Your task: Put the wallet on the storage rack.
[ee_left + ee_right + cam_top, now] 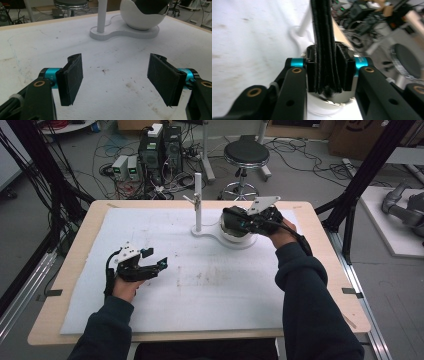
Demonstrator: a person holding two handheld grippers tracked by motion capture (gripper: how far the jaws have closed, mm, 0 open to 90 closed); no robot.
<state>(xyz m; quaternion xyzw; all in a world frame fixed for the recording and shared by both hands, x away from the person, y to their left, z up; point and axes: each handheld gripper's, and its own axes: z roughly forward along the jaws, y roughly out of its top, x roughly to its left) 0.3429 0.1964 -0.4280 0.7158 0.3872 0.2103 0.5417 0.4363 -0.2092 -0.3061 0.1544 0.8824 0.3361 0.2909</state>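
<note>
Black strap is the thing in hand, gripped by my right gripper over the white bowl at the far right of the bench; in the high view my right gripper sits over that bowl, which holds something dark, its grey plate tilted up and its cable trailing back along the sleeve; the bowl stands on a white base that also carries a thin white post just to its left; my left gripper rests low over the white mat at the near left, well apart from the bowl, jaws spread.

Left gripper view: my left gripper has its two black pads wide apart with nothing but stained mat between them; ahead stand the post and the bowl on their shared base, the bowl with a dark object inside.

Right gripper view: both pads press on the black strap from either side; it looks like several layers of dark padded band rising up out of the jaws, though I cannot tell what it belongs to; the bowl's white rim shows right under the jaws; the post is blurred beyond.
</note>
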